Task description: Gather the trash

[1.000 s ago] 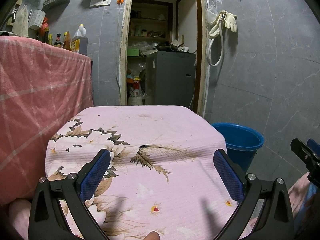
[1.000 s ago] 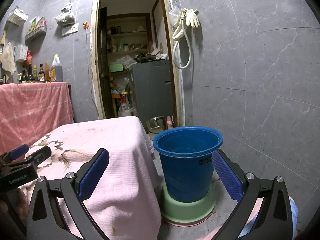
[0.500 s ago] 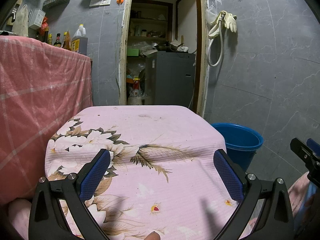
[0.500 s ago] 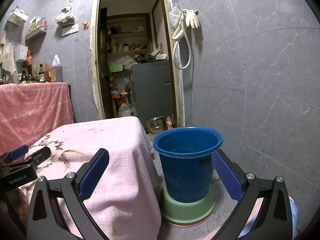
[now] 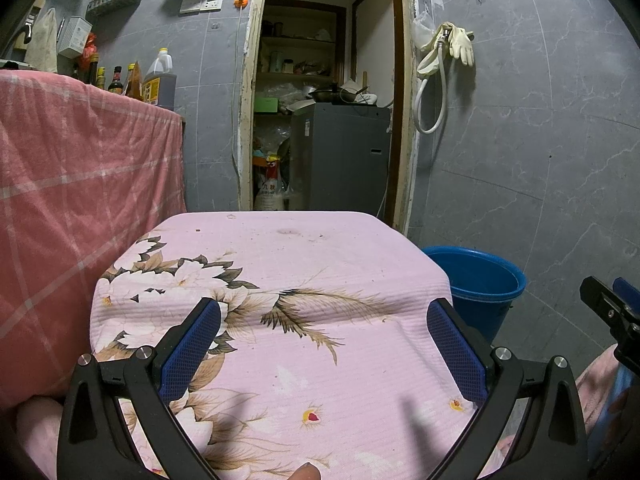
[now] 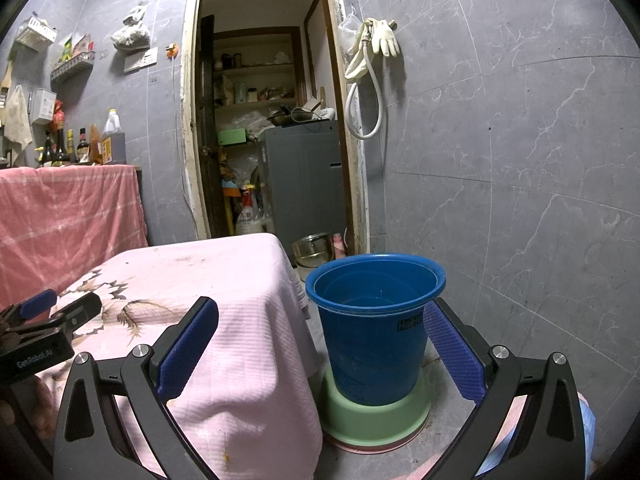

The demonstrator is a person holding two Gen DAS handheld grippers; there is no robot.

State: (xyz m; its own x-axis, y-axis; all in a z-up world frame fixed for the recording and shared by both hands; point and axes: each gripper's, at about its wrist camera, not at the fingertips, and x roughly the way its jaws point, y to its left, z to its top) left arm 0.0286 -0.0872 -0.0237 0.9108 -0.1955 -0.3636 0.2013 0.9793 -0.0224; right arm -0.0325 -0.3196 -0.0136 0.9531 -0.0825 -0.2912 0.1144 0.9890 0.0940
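The left gripper has its jaws released, spread wide with nothing between them, held over the near part of the bench, which is draped in a pink floral cloth. The right gripper is likewise spread wide and grasps nothing; its jaws frame the blue bucket, which stands on the floor just right of the bench, set in a green basin. The bucket's inside looks bare as far as can be seen, and no loose trash can be made out on the cloth, only small specks near its far edge. Beyond, an open doorway shows a grey appliance; rubber gloves and a hose hang on the tiled wall to the right
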